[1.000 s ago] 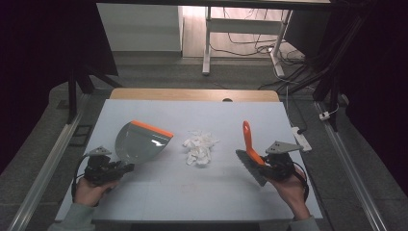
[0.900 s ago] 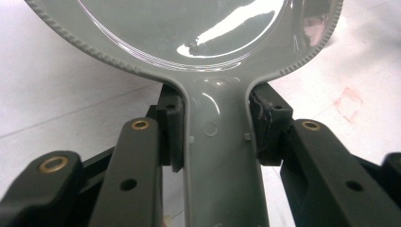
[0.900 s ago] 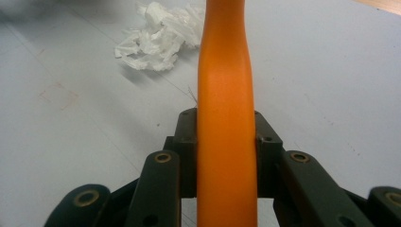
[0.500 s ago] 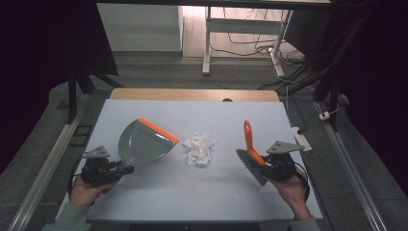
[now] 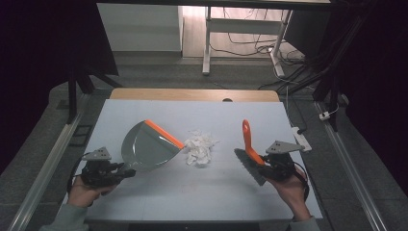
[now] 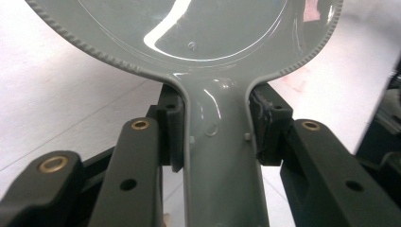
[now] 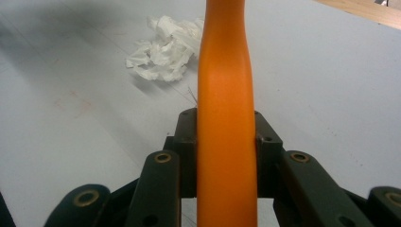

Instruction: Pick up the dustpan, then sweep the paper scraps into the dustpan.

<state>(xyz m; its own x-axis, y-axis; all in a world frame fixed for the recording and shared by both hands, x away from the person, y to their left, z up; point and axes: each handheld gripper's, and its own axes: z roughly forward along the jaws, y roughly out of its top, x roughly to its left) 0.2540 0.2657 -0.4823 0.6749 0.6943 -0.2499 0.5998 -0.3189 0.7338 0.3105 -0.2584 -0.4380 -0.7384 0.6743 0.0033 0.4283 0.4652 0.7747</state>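
1. Sweeping crumpled paper into a dustpan is the work judged to be in hand; both tools are already gripped, and no sweeping stroke has been made yet.
2. A grey dustpan (image 5: 146,148) with an orange front lip is held by the left gripper (image 5: 121,172) at the left of the pale table (image 5: 202,192). Its lip is turned toward the paper and lies just beside it.
3. A small heap of crumpled white paper (image 5: 199,148) lies on the table between the two tools, near the middle.
4. An orange-handled brush (image 5: 250,153) is held by the right gripper (image 5: 262,163) at the right, near the paper but apart from it, with its dark bristles angled down toward the table.
5. In the left gripper view, the jaws are seen closed narrowly on the dustpan's grey handle (image 6: 220,156), pressed against both of its sides.
6. In the right gripper view, the jaws are seen clamped on the brush's orange handle (image 7: 226,142), with the paper (image 7: 163,49) ahead and to the left.
7. For the next move, it is judged that the brush must be brought behind the paper and drawn toward the dustpan, while the dustpan's lip is kept flat on the table so nothing slips beneath.
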